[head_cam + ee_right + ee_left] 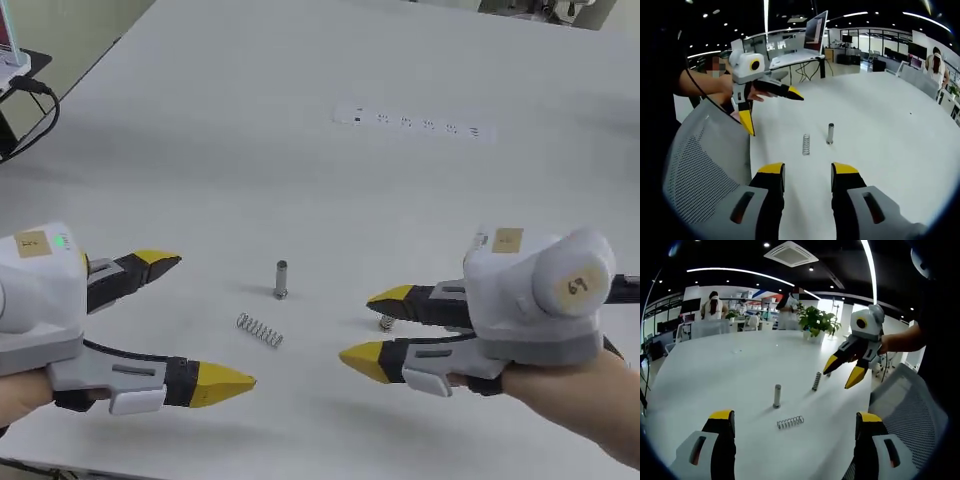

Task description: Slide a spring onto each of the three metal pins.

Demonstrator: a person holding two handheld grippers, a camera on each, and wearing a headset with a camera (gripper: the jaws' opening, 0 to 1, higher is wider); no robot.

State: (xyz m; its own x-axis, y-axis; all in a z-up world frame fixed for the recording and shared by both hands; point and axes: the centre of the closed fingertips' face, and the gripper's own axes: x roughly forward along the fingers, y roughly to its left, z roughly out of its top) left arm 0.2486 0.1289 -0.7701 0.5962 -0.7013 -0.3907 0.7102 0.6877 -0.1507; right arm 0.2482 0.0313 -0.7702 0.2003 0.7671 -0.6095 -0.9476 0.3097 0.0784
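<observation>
Yellow tips cap the jaws of both claws, and neither claw holds anything. The left claw (195,320) hangs just over the white tabletop (250,150), with its two jaws spread very wide. The right claw (372,327) hangs across from it, pointing back at it. Its jaws are open too, but not as wide.

The task's things sit between the two claws. A loose spring (259,330) lies flat on its side on the tabletop. In the left gripper view it lies just ahead of that claw's open jaws. In the right gripper view it lies just ahead of that claw's jaws too. A bare metal pin (281,279) stands straight up just past the spring. It is near the spring but not touching it, and there is no spring on it.

A second spring (816,381) stands up on its end, close to the tips of the right claw. In the head view it peeks out just behind that claw's upper jaw. I cannot tell if a pin is inside it.

Farther off on the tabletop lies a long white power strip (412,123). A black cable (35,100) curls at the left edge. A grey mesh chair (700,160) stands at the near side of the tabletop. A green plant (815,320) grows at the far side.
</observation>
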